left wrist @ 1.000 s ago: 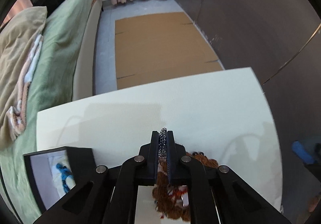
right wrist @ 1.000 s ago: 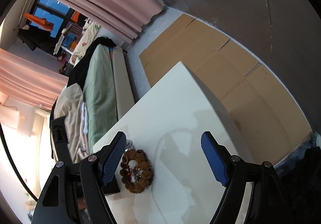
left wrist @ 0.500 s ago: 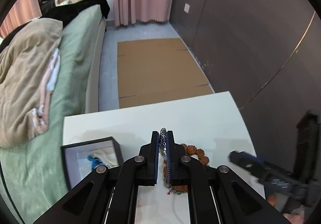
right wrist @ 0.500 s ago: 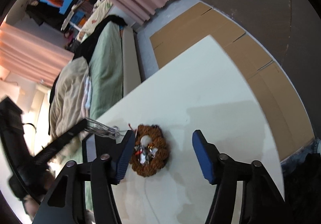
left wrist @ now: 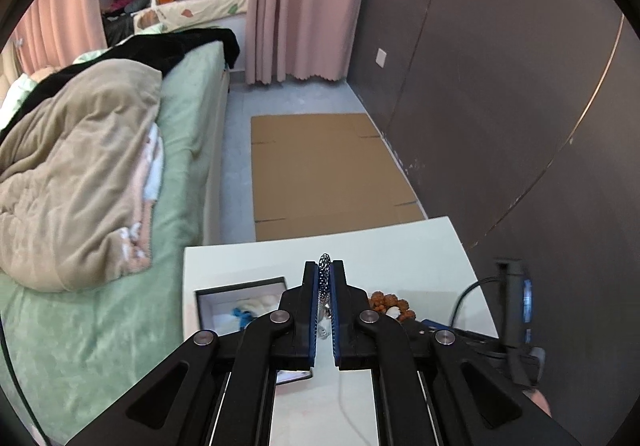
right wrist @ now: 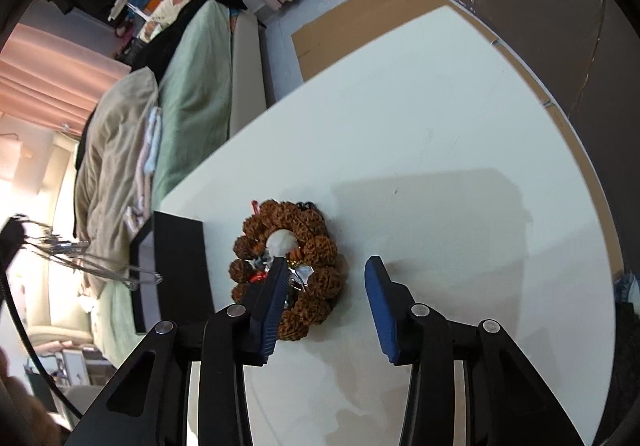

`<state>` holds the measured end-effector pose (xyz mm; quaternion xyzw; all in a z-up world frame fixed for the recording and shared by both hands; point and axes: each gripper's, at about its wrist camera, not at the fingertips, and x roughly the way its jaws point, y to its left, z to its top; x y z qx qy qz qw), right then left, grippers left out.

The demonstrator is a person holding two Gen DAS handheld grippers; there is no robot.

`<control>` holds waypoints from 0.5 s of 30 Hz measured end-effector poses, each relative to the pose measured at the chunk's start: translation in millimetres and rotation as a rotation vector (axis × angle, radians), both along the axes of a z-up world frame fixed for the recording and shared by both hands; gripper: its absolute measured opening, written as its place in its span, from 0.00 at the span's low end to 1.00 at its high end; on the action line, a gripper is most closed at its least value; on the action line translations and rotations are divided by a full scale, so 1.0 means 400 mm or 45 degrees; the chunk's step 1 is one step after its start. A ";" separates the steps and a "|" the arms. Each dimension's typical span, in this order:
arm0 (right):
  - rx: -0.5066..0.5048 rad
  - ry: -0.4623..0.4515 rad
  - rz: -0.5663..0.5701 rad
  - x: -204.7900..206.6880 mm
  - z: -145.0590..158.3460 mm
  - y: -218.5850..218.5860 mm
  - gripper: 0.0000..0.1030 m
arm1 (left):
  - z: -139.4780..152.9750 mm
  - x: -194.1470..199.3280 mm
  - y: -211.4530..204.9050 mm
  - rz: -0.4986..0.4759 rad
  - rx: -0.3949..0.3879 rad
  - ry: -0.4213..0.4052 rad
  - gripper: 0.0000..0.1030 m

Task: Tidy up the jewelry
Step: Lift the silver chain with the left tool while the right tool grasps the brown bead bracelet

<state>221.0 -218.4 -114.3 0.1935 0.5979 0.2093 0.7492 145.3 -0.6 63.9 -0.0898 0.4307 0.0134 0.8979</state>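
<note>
My left gripper point(left wrist: 324, 274) is shut on a dark blue beaded bracelet point(left wrist: 323, 278), held high above the white table point(left wrist: 400, 246). An open black jewelry box point(left wrist: 240, 300) with a white lining and something blue inside lies below and to its left. A brown rough-bead bracelet point(right wrist: 296, 274) with a white bead lies on the table; it also shows in the left wrist view point(left wrist: 390, 302). My right gripper point(right wrist: 326, 282) is open just above it, its left finger over the beads. The box's black side point(right wrist: 176, 270) is to the left.
A bed with green cover and beige blanket point(left wrist: 80, 174) runs along the table's left side. Flattened cardboard point(left wrist: 324, 174) lies on the floor beyond the table. A dark wall point(left wrist: 500, 106) stands on the right. The table's far part point(right wrist: 420, 134) is bare.
My left gripper has risen and pulled back with the blue bracelet, bringing the box into fuller view. My right gripper has moved down and in over the brown bracelet.
</note>
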 end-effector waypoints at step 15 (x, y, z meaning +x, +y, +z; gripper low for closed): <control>0.120 -0.101 -0.024 -0.035 0.050 0.000 0.20 | 0.035 -0.084 0.099 0.058 -0.051 -0.061 0.04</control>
